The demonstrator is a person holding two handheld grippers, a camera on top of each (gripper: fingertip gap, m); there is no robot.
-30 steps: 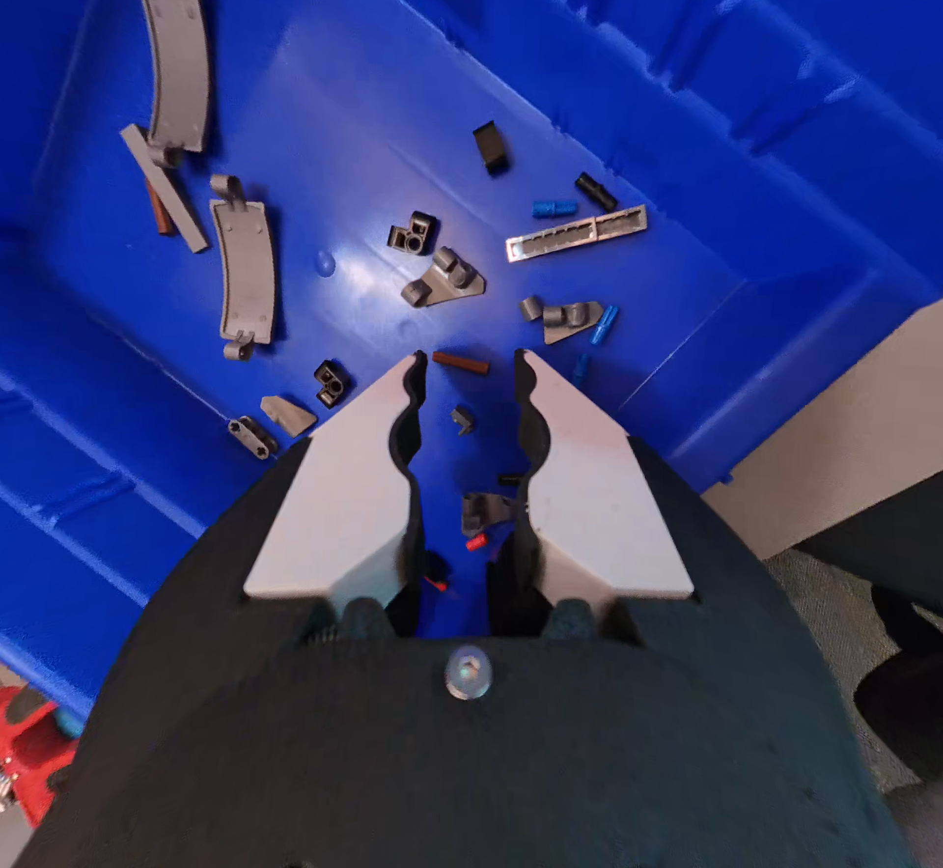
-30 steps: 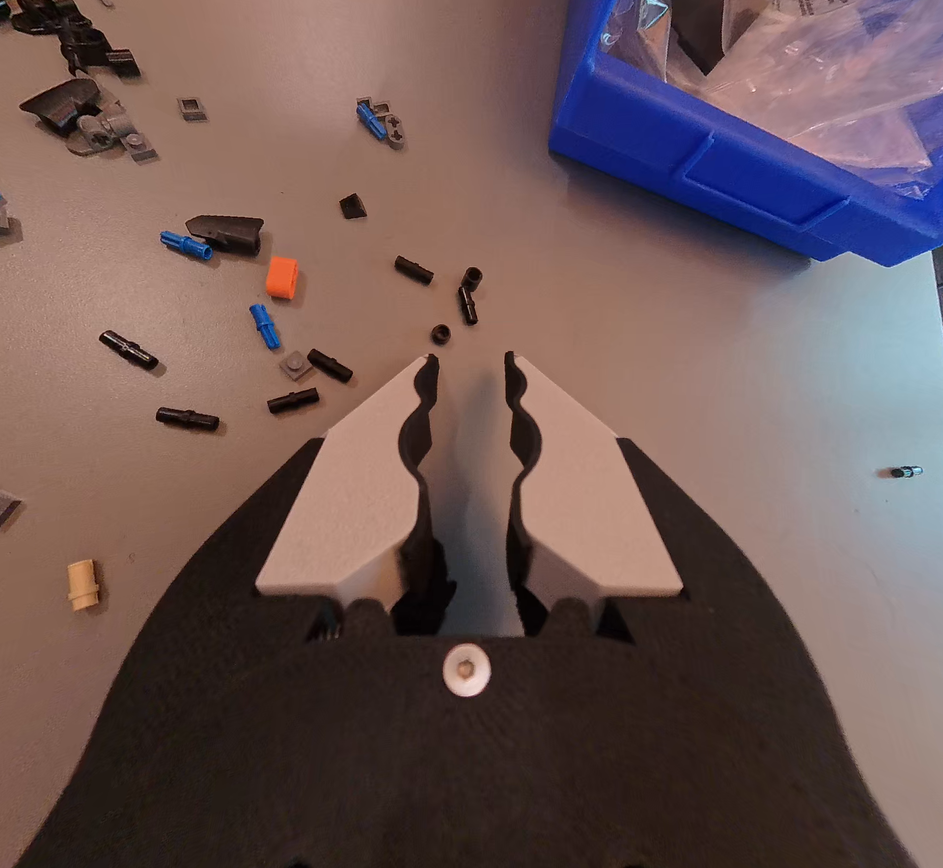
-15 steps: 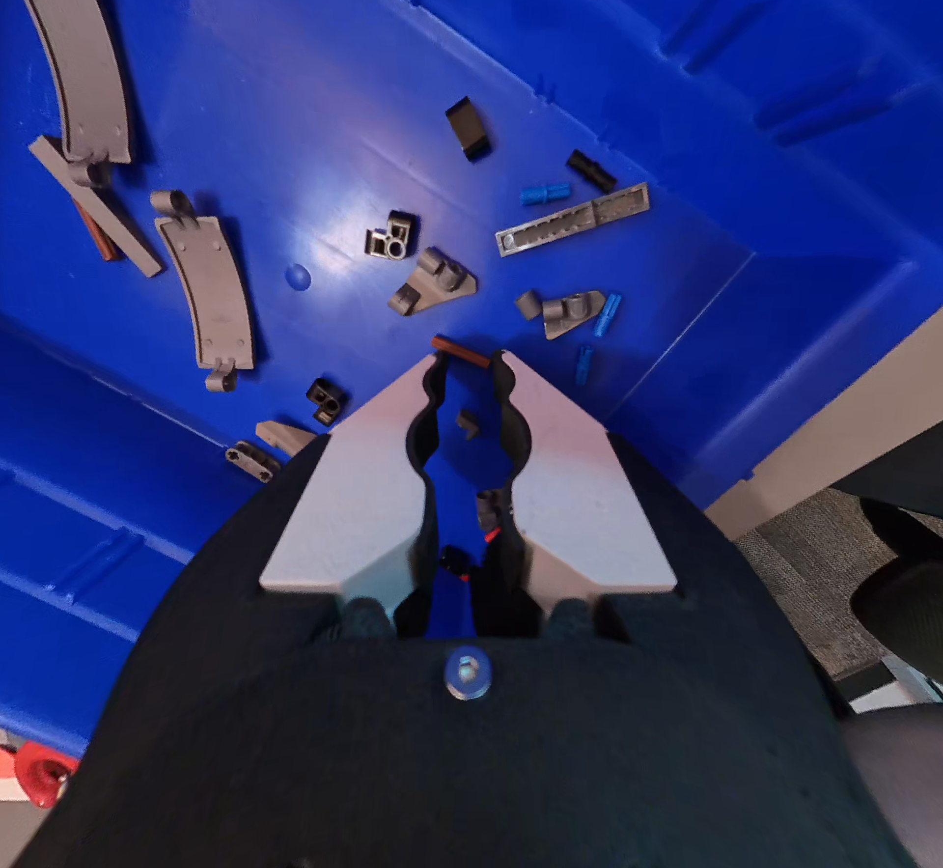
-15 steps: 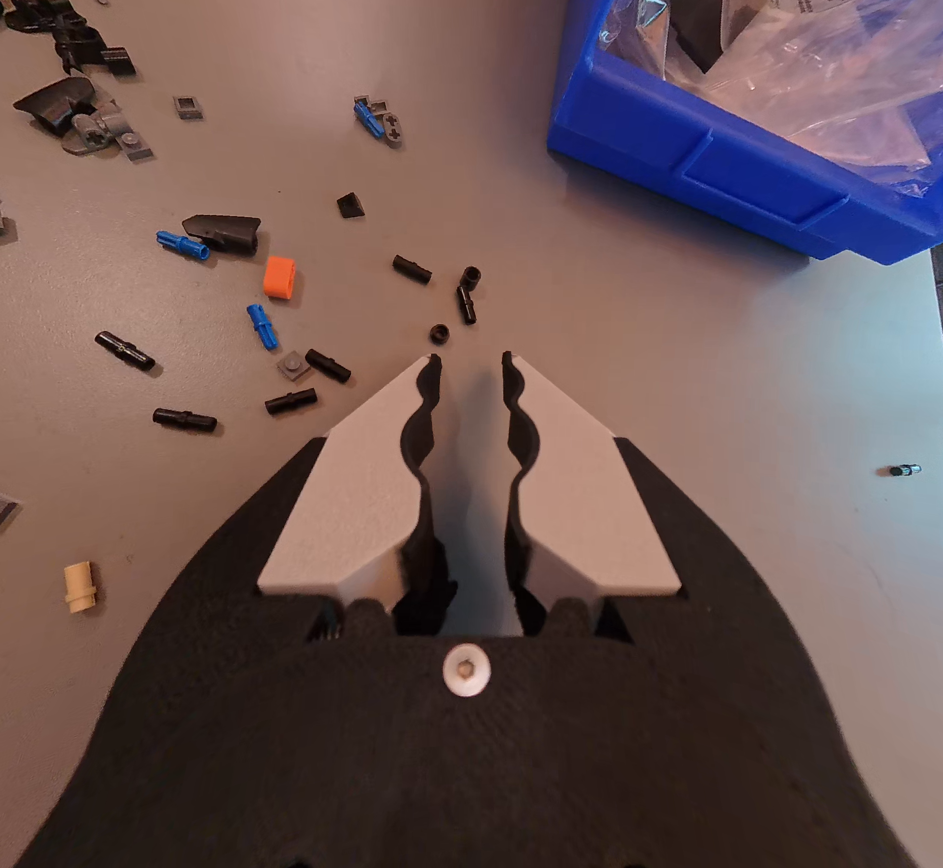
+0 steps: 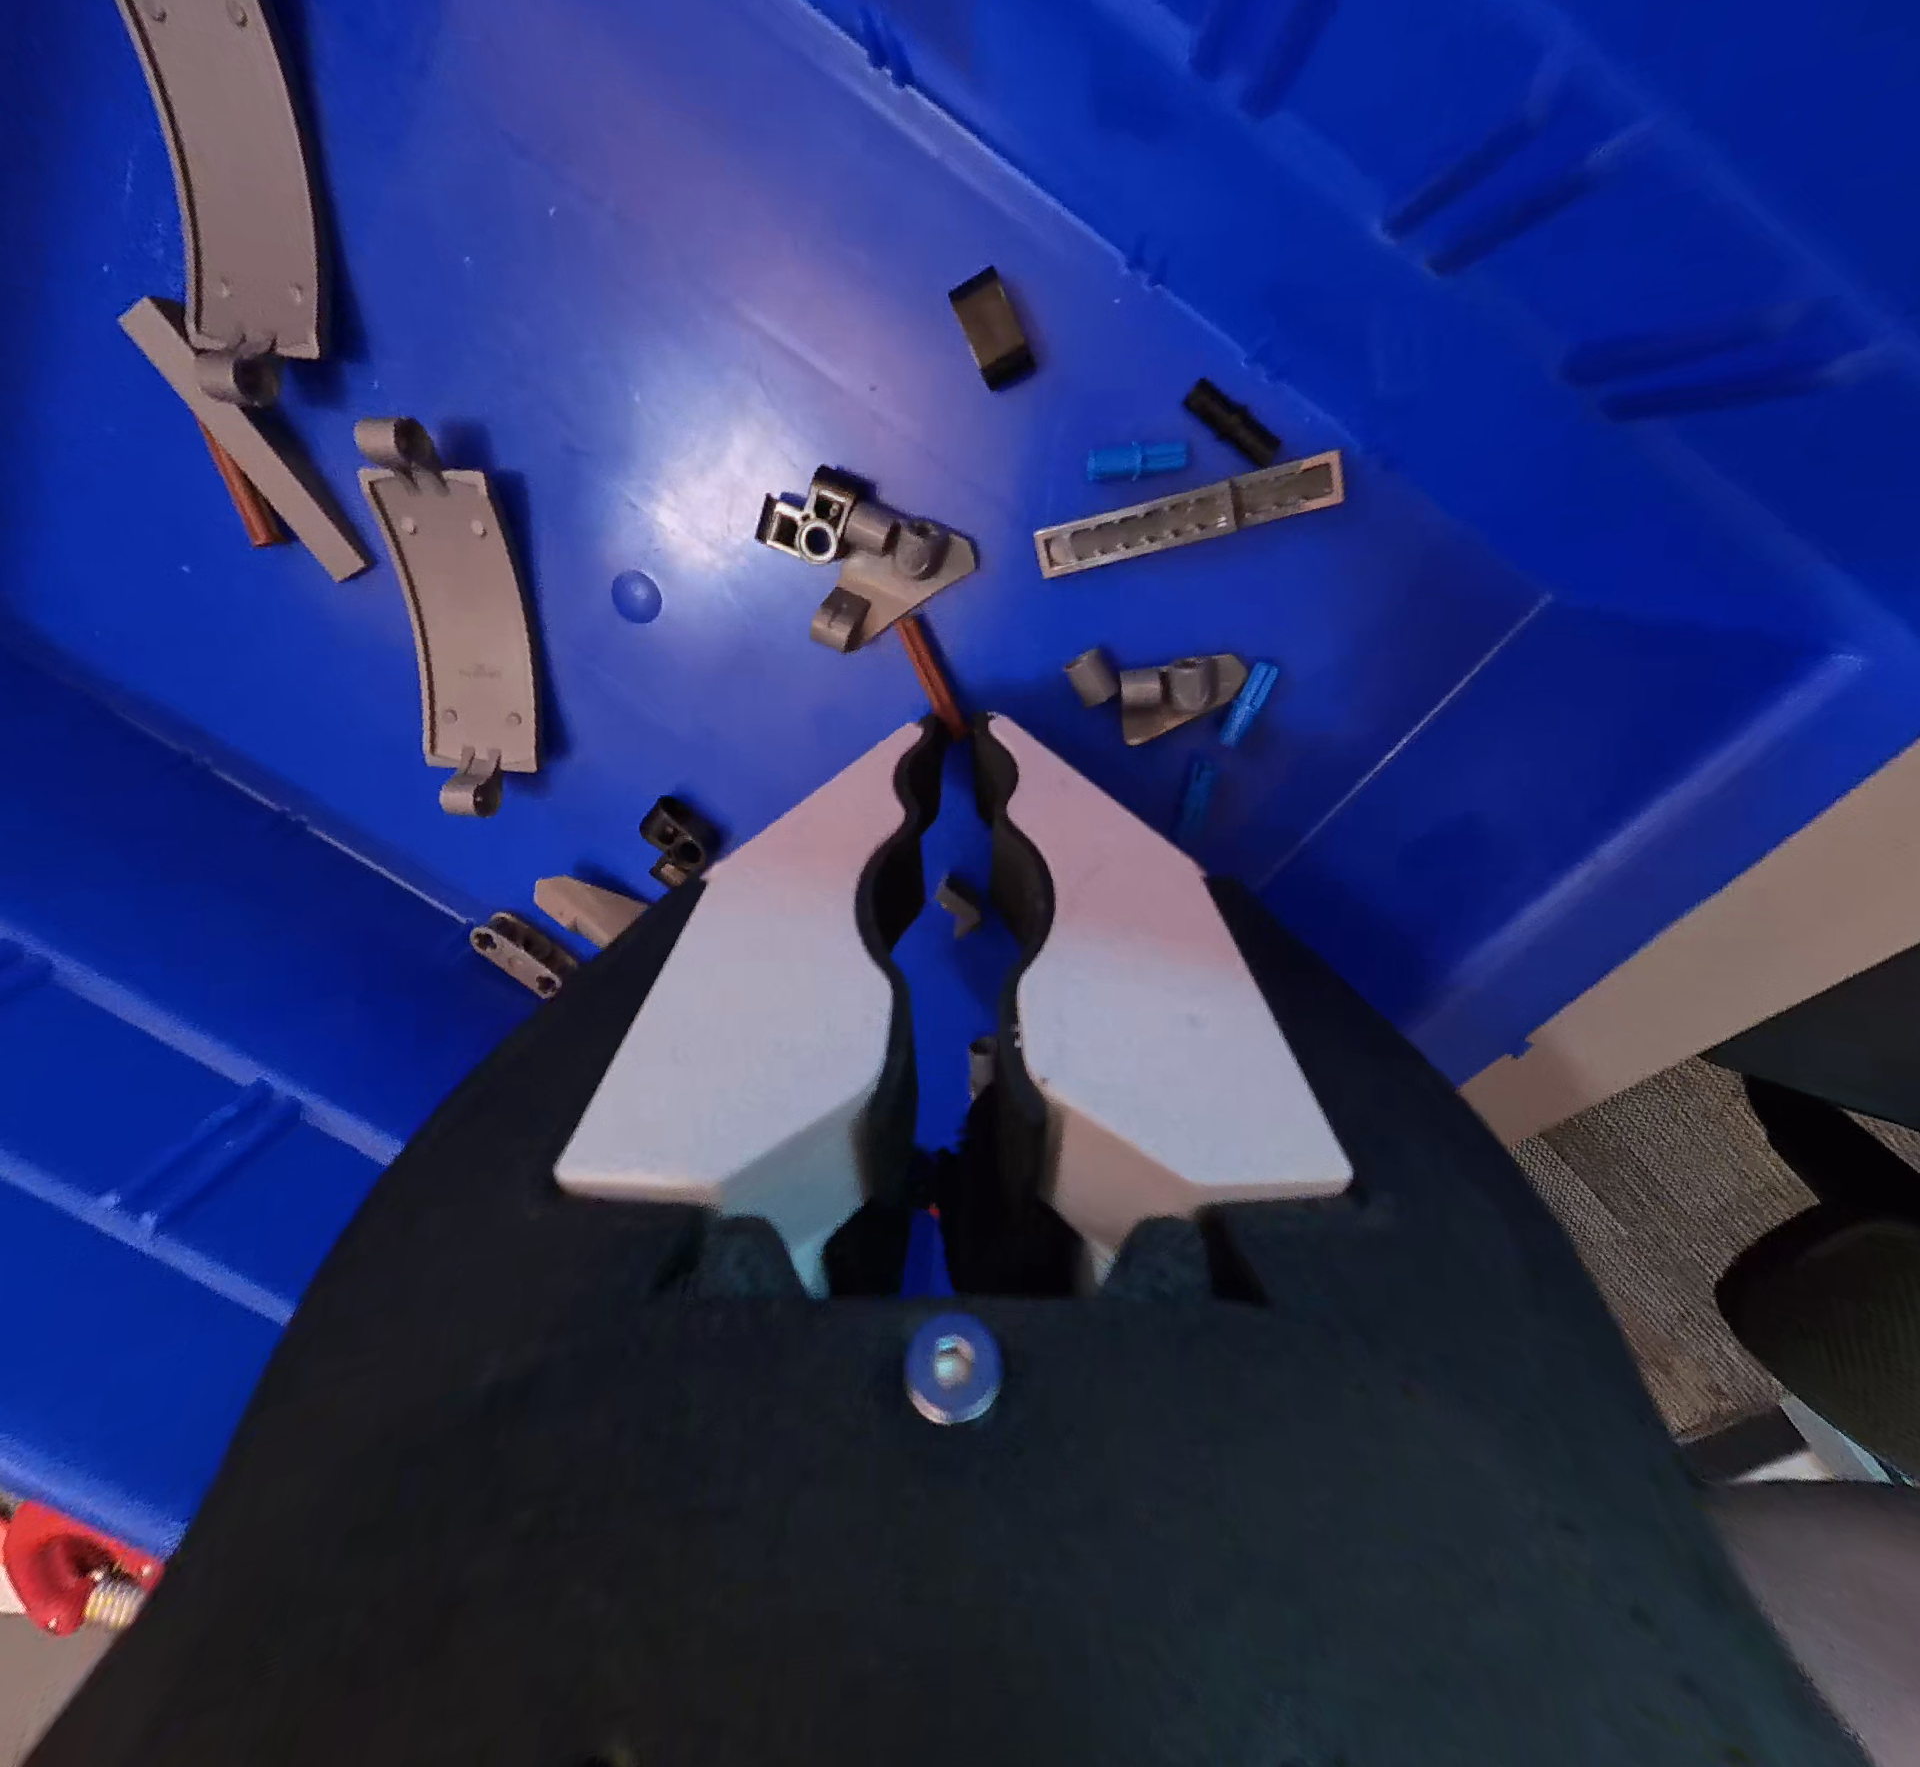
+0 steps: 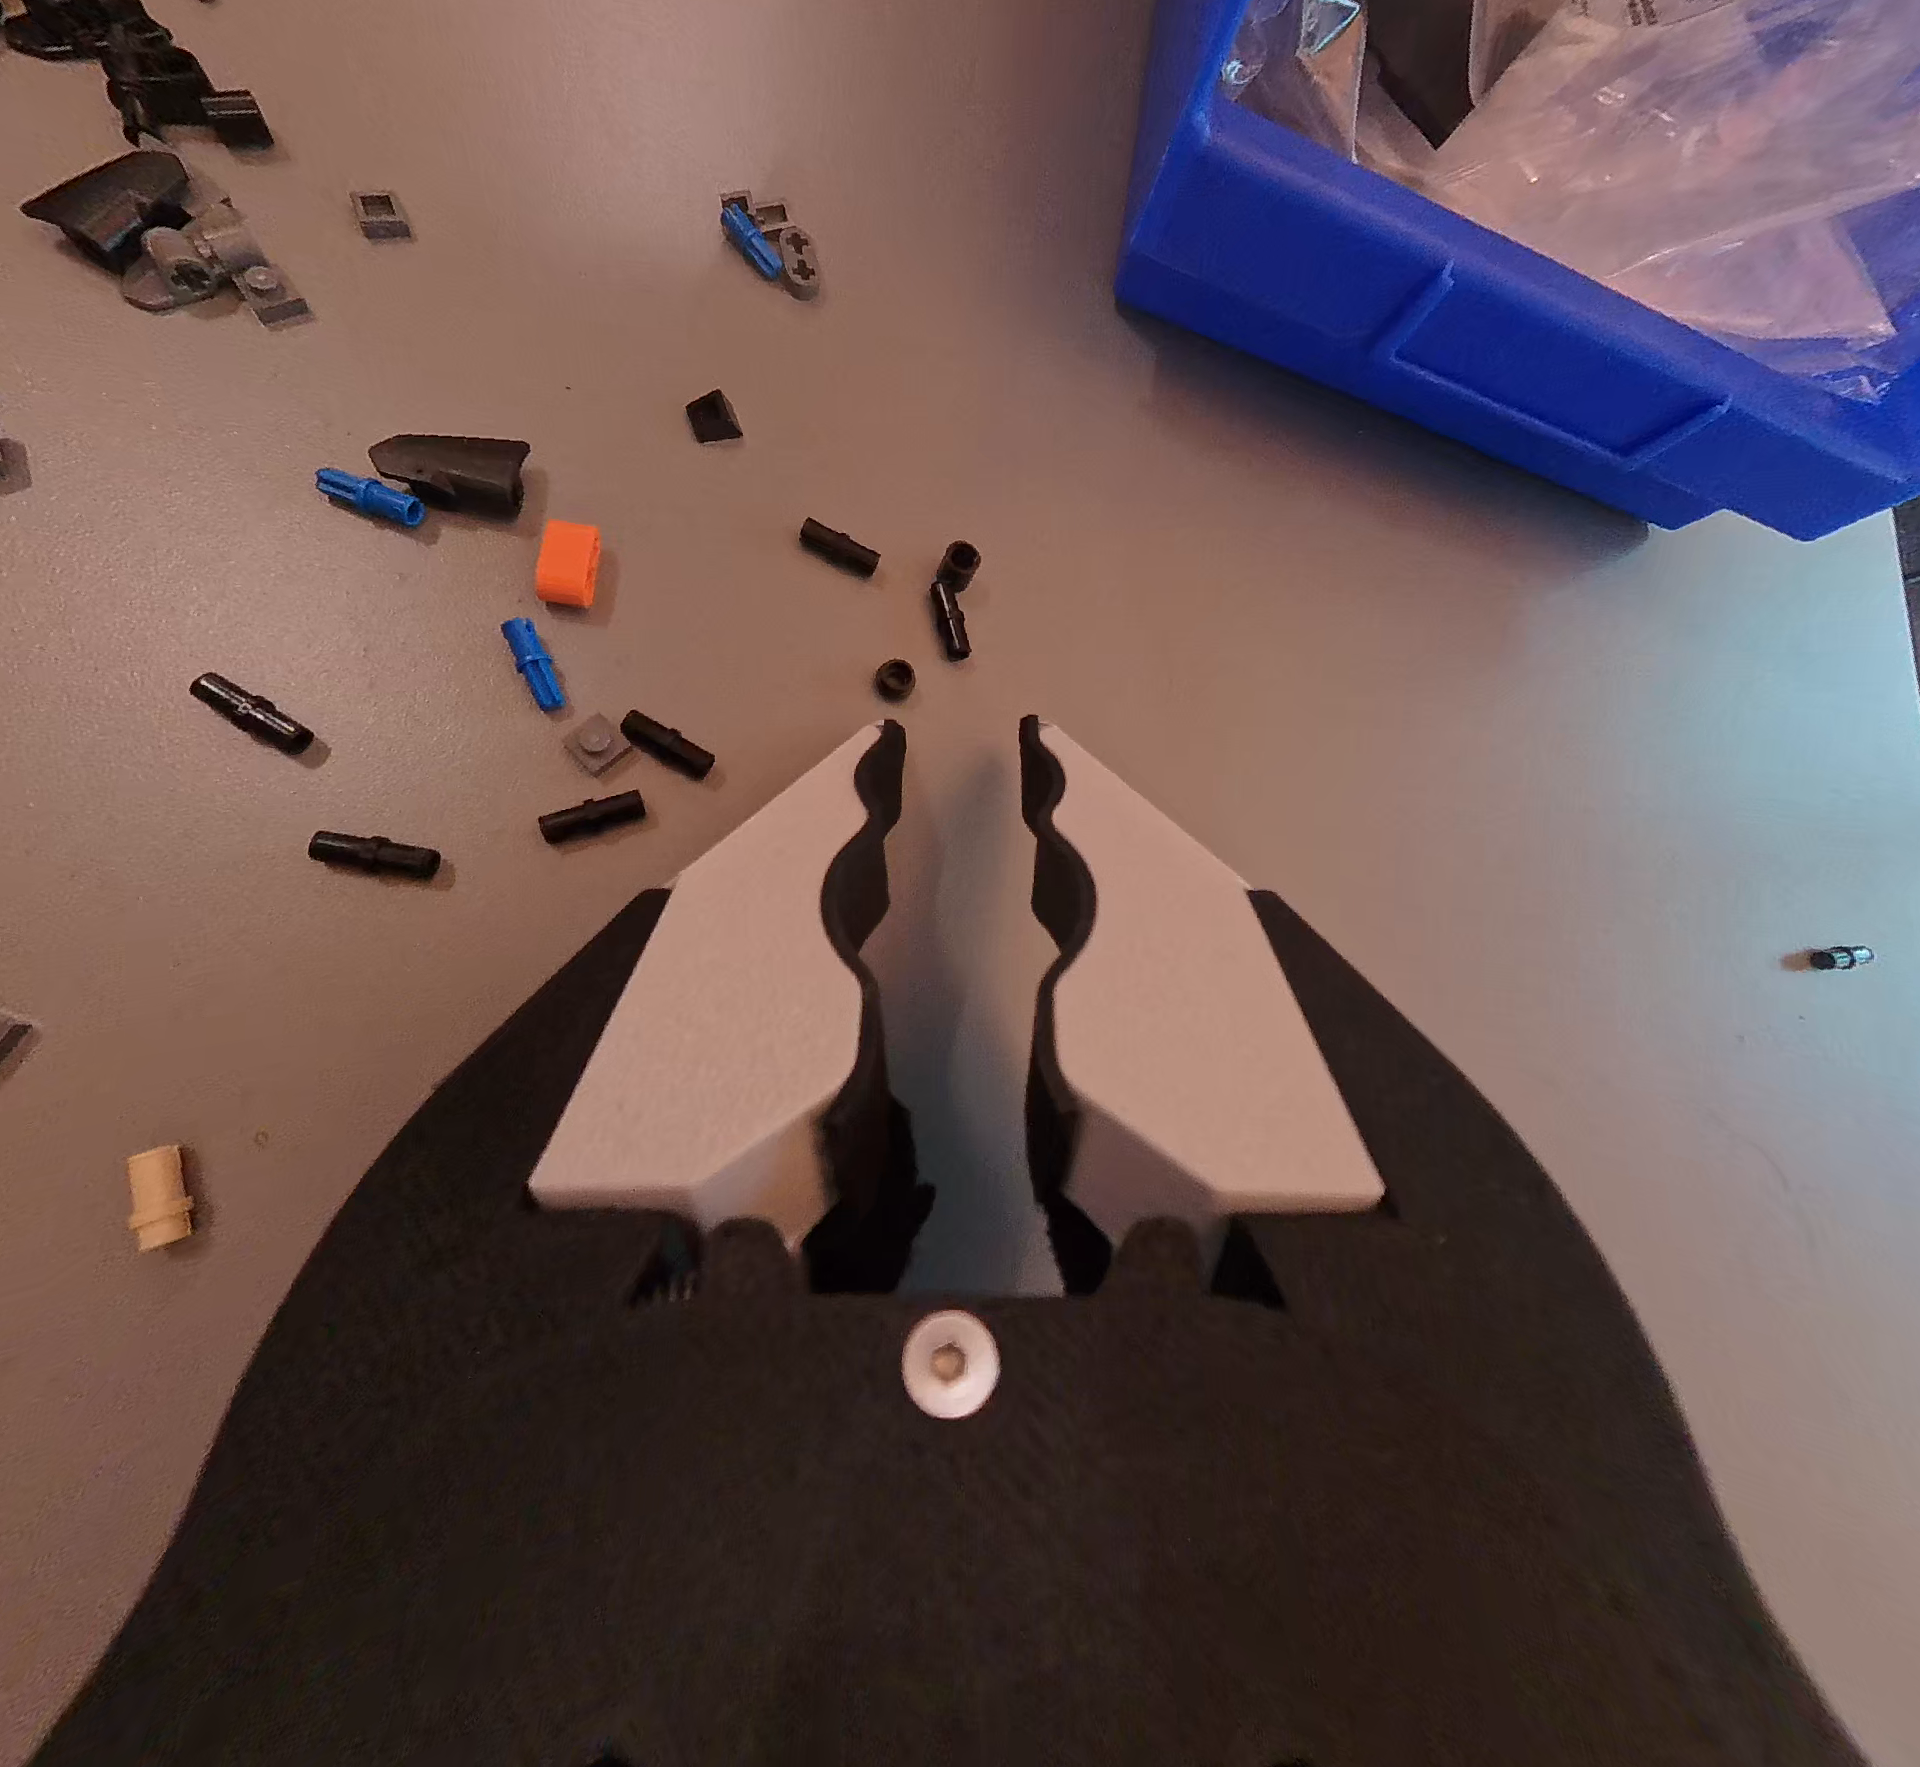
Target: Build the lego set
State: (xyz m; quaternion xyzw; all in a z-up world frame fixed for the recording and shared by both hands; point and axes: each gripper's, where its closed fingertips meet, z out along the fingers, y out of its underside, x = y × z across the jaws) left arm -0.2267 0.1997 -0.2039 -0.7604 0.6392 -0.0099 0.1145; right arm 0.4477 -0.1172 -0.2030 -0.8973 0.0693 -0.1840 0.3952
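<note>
In the left wrist view my left gripper [image 5: 954, 728] is inside a blue bin [image 5: 1351, 107] and is shut on one end of a thin brown axle [image 5: 928, 673]. The axle's far end touches a grey wedge piece [image 5: 894, 579]. Two grey curved panels [image 5: 457, 600] lie at the left. In the right wrist view my right gripper [image 6: 961, 728] is open and empty just above the grey table [image 6: 1351, 782]. A small black bush [image 6: 895, 676] and black pins [image 6: 951, 618] lie just beyond its tips.
In the bin lie a long grey plate [image 5: 1190, 514], blue pins [image 5: 1135, 460] and a black curved brick [image 5: 992, 327]. On the table lie an orange brick [image 6: 569, 562], blue pins [image 6: 533, 663] and a tan piece [image 6: 159, 1198]. A second blue bin [image 6: 1455, 325] holds plastic bags. My hands' fingertips stand some 75 cm from each other.
My left gripper has closed on the brown axle, which has turned from crosswise to pointing away. The grey wedge piece has shifted against the dark connector. The right gripper has hardly moved.
</note>
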